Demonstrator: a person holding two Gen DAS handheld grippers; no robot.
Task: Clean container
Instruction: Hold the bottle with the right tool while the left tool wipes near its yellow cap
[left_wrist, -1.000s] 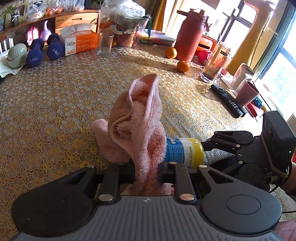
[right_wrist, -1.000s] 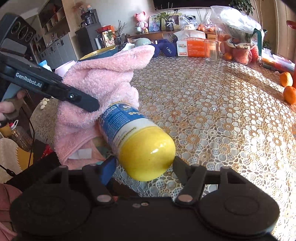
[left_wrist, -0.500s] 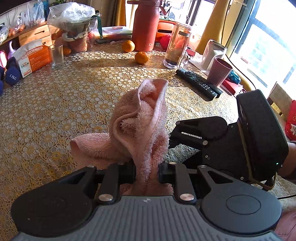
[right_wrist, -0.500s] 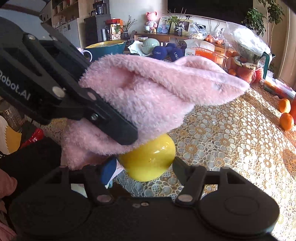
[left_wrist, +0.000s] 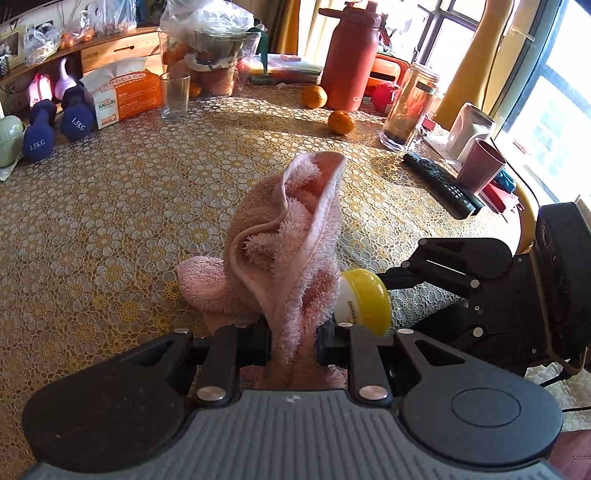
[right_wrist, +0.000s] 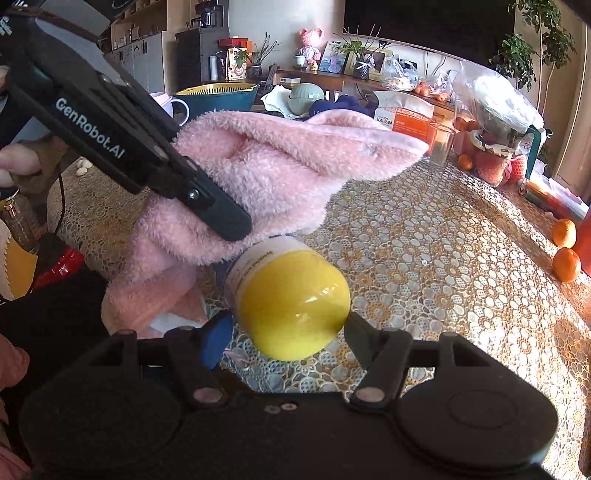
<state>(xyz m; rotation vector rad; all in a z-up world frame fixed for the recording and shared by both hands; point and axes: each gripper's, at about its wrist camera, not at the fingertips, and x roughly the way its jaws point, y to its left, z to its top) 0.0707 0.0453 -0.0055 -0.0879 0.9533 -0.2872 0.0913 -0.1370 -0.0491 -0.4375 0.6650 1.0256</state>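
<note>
A fluffy pink towel (left_wrist: 288, 236) stands bunched up between the fingers of my left gripper (left_wrist: 293, 341), which is shut on it. The towel (right_wrist: 273, 173) drapes over the far end of a small container (right_wrist: 291, 295) with a yellow cap and a white label. My right gripper (right_wrist: 286, 328) is shut on the container at its cap end and holds it on its side above the table. In the left wrist view the container (left_wrist: 364, 299) pokes out to the right of the towel, with the right gripper (left_wrist: 399, 275) behind it. The container's body is mostly hidden by the towel.
A gold lace tablecloth (left_wrist: 110, 221) covers the table. At the back stand blue dumbbells (left_wrist: 38, 125), a tissue box (left_wrist: 125, 92), a glass (left_wrist: 175, 96), a red flask (left_wrist: 349, 59) and two oranges (left_wrist: 340, 122). A remote (left_wrist: 441, 184) and cups (left_wrist: 480, 166) lie right.
The towel slid along the container toward its cap and has drawn partly back, so the cap and a strip of label show again. The right gripper keeps its hold.
</note>
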